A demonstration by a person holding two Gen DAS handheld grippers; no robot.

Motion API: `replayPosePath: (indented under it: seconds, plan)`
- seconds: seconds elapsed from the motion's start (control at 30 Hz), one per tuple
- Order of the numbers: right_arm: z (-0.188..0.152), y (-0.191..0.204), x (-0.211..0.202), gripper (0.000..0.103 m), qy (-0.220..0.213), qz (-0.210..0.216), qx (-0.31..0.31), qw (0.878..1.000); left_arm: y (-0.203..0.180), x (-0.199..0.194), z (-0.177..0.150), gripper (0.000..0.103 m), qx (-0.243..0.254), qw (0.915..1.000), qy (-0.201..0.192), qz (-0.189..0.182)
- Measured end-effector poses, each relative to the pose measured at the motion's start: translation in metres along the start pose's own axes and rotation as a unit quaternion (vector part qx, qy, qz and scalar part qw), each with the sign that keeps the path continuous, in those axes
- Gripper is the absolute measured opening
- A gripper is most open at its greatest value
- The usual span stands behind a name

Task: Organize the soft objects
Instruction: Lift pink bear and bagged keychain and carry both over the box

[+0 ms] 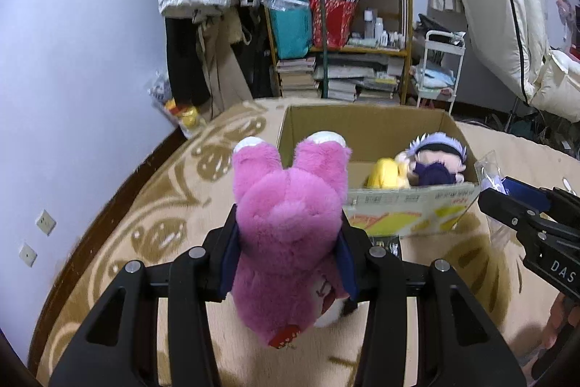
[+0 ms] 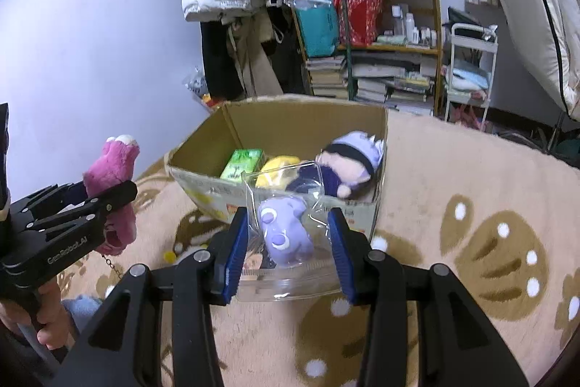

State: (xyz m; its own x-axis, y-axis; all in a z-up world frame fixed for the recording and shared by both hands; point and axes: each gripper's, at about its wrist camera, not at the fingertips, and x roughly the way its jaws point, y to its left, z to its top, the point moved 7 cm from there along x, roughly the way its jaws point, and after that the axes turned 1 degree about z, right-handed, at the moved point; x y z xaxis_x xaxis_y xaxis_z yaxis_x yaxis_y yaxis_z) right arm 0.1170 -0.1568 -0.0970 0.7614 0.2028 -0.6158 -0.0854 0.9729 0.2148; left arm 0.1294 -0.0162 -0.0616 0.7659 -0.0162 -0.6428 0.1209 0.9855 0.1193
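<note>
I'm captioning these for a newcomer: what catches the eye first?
A fluffy magenta plush bear is clamped in the left gripper. The right gripper pinches a clear plastic pouch with a lilac toy, both before an open cardboard box on the beige rug.

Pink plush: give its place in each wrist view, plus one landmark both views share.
Left wrist view: the pink plush fills the centre, clamped by the left gripper, just left of the box.
Right wrist view: the pink plush sits at the left edge, in the left gripper.
Shared landmark: the cardboard box on the rug.
</note>
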Motion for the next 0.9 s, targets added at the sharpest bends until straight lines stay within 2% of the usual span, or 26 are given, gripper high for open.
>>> replayPosePath:
  seconds: [0.2, 0.37, 0.5, 0.63, 0.77, 0.9]
  plan:
    - [0.021, -0.002, -0.001, 0.046, -0.023, -0.002, -0.016, 1.0, -0.004, 0.005, 0.023, 0.044, -0.006, 0.9997, -0.021, -0.007]
    - [0.037, -0.004, 0.003, 0.046, -0.034, 0.001, -0.016, 0.999, -0.012, 0.008, 0.041, 0.044, 0.016, 0.9989, -0.042, -0.012]
    - [0.054, -0.009, 0.009, 0.047, -0.045, 0.0, -0.015, 0.999, -0.018, 0.021, 0.054, 0.044, 0.028, 0.9986, -0.041, -0.015]
    - [0.067, -0.013, 0.017, 0.047, -0.054, 0.001, -0.015, 0.998, -0.023, 0.031, 0.067, 0.044, 0.034, 0.998, -0.037, -0.037]
    - [0.074, -0.014, 0.028, 0.047, -0.053, 0.007, -0.022, 0.998, -0.029, 0.04, 0.077, 0.044, 0.054, 0.9968, -0.047, -0.036]
    - [0.075, -0.014, 0.042, 0.048, -0.048, 0.006, -0.03, 0.998, -0.029, 0.056, 0.078, 0.045, 0.051, 0.9973, -0.041, -0.035]
